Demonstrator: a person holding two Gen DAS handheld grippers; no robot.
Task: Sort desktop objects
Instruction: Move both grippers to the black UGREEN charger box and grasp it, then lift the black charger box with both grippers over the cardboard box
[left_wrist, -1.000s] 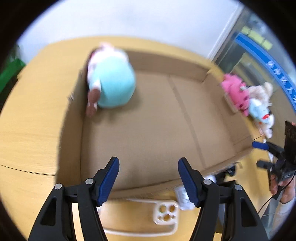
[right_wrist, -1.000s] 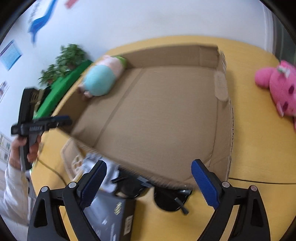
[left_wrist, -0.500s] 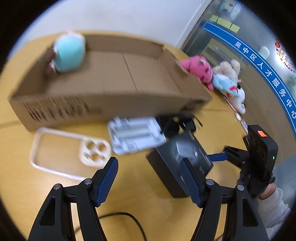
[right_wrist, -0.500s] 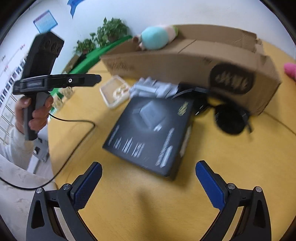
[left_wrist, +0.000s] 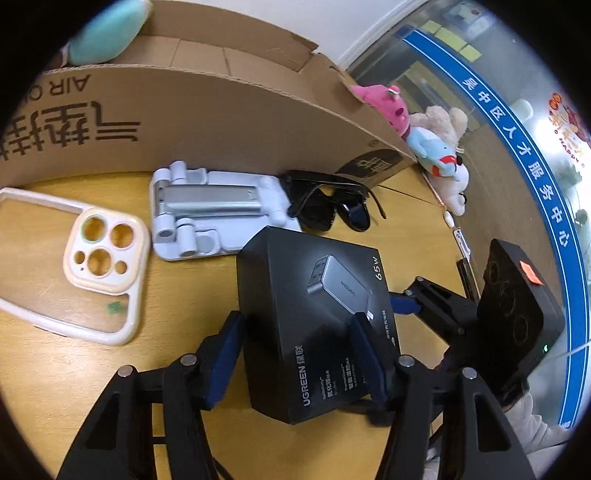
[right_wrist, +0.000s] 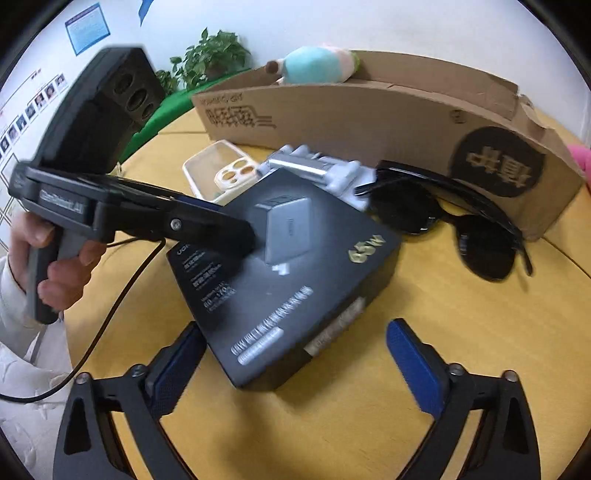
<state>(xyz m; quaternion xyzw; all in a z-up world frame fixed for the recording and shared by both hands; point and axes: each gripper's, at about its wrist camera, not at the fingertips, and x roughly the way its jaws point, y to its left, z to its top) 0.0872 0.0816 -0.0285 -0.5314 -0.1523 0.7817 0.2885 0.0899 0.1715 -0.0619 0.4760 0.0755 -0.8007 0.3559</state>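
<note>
The left gripper (left_wrist: 297, 358) straddles the near end of a matte black charger box (left_wrist: 317, 314), its ribbed blue pads either side of it; its jaws have just been closing, though contact cannot be told. The right gripper (right_wrist: 295, 365), jaws wide and apart from the box, has also just been narrowing. At ten o'clock lies a clear, cream-rimmed phone case (left_wrist: 70, 258); at twelve a white folding stand (left_wrist: 218, 218); at one glossy black sunglasses (left_wrist: 332, 206). Behind runs a corrugated cardboard box (left_wrist: 207, 122).
</note>
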